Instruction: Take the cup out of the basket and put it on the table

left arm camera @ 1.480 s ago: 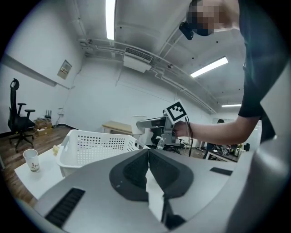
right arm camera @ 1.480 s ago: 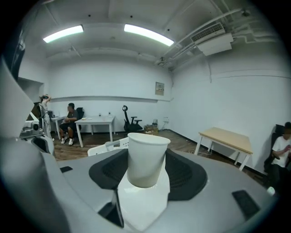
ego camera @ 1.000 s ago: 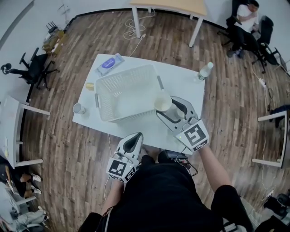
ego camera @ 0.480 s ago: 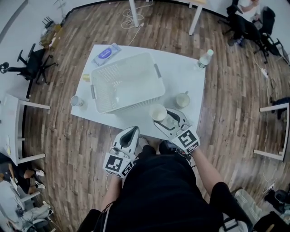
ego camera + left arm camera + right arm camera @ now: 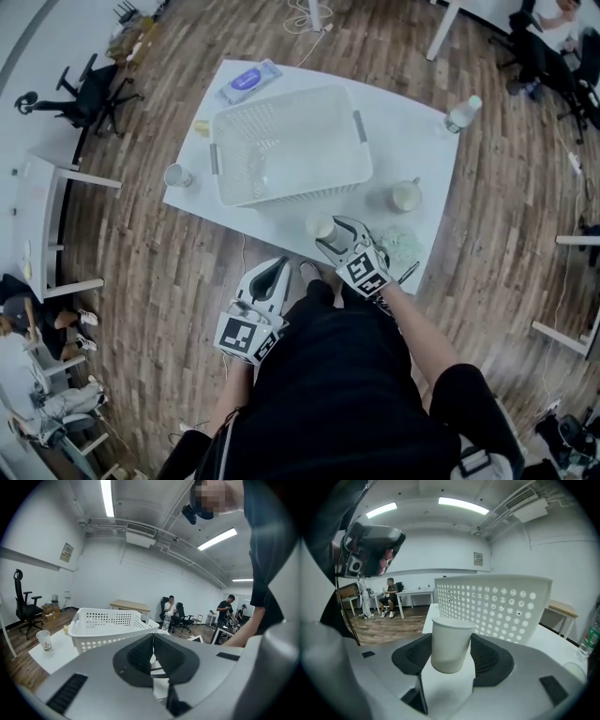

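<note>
1. Cup (image 5: 450, 641) is out of the basket (image 5: 292, 192), pinched upright between the right gripper's (image 5: 336, 239) pads, seemingly just above the table's (image 5: 412, 141) near edge.
2. Step in hand: setting it down.
3. Next, I judge: lower it until the base sits flat, clear of the edge, then spread the jaws.
4. Left gripper (image 5: 279, 270) is pressed together, empty, off the table.

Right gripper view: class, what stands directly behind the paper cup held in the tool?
The white basket stands behind the cup, its perforated wall facing the right tool. The cup covers part of that wall, and the basket's inside is hidden.
</note>
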The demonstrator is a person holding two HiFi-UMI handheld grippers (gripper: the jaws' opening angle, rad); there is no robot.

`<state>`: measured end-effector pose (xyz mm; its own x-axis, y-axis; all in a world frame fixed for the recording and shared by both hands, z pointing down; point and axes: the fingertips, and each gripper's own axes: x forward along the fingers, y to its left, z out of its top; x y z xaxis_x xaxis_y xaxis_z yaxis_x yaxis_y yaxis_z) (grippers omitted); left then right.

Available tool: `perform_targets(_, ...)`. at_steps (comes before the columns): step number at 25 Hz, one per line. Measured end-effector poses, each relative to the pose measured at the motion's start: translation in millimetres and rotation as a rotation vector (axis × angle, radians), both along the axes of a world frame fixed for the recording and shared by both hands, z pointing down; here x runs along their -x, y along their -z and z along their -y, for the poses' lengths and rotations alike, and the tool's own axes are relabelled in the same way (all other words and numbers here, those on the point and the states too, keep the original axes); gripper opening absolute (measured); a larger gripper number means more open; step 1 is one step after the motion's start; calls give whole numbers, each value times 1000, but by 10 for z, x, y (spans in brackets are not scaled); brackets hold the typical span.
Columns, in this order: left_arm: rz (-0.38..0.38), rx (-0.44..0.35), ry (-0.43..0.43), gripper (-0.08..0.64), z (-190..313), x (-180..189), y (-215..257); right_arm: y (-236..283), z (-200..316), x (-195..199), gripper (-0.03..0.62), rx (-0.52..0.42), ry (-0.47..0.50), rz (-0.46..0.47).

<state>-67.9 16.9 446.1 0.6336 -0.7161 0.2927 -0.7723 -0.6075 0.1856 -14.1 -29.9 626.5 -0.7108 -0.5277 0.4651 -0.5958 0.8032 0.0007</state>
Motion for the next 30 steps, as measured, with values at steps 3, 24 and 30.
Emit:
perform_targets(3,15,15,32,9,-54,109,-28,-221,90,128,256,16,15,-37)
perform_targets(24,36,-14,3,9,-68,87,104,-581,27,14,302,66,-2,-112)
perform_targets(30,17,-21,-19,9,-16,28,87,-245,-114,-135,302,63,16,-59)
